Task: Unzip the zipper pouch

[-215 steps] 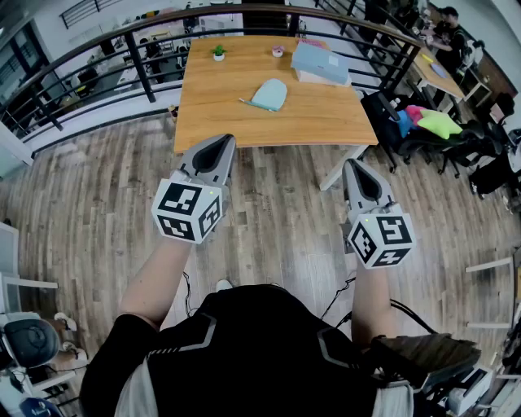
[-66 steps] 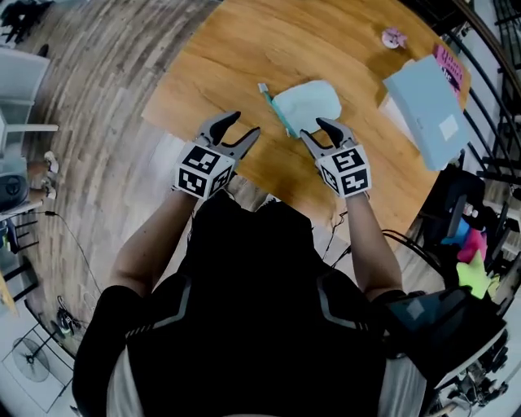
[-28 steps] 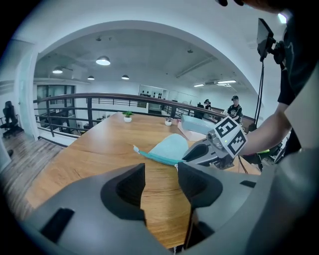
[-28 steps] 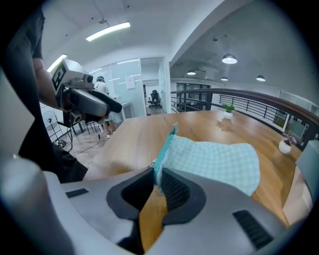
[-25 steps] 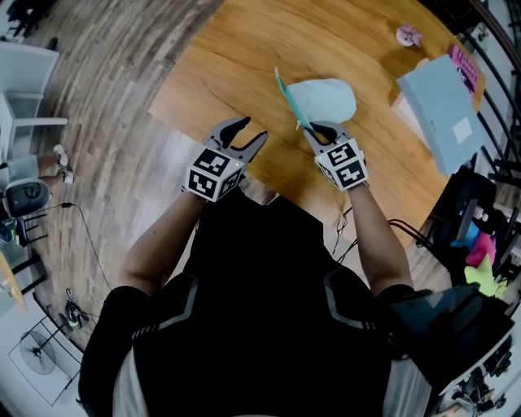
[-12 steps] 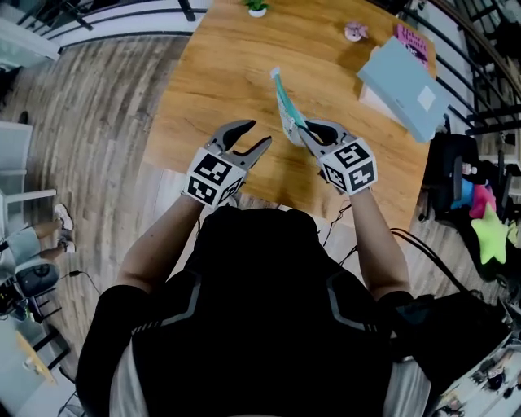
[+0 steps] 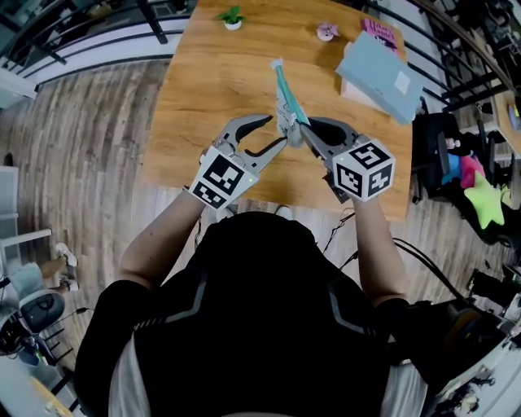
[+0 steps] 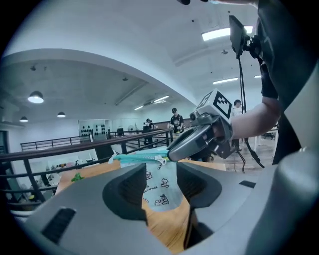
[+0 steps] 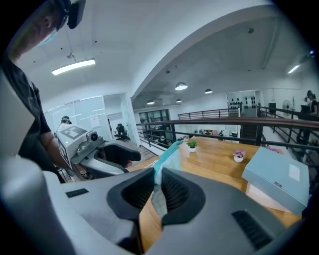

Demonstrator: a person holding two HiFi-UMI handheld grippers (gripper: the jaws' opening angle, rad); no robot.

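Observation:
The pale blue zipper pouch (image 7: 284,104) with its teal zipper (image 8: 133,158) hangs in the air above the wooden table (image 7: 212,89), turned edge-on. My right gripper (image 7: 304,130) is shut on the pouch's near end; the fabric (image 9: 167,160) is pinched between its pads. My left gripper (image 7: 275,133) is open, right beside the pouch on its left. In the left gripper view the printed fabric (image 8: 160,187) shows beyond the gap of the left gripper (image 8: 163,184), with the white zipper pull (image 8: 160,160) just above, next to the right gripper's tip (image 8: 179,149). The pads touch nothing.
A light blue box (image 7: 378,67) lies on a pink book at the table's far right. A small green plant (image 7: 232,16) and a pink flower pot (image 7: 327,31) stand at the far edge. Black railing (image 9: 219,122) runs behind. Chairs with bright cushions (image 7: 480,199) stand at right.
The right gripper has raised the pouch off the table and drawn it nearer. The left gripper has moved right, up to the pouch's zipper end.

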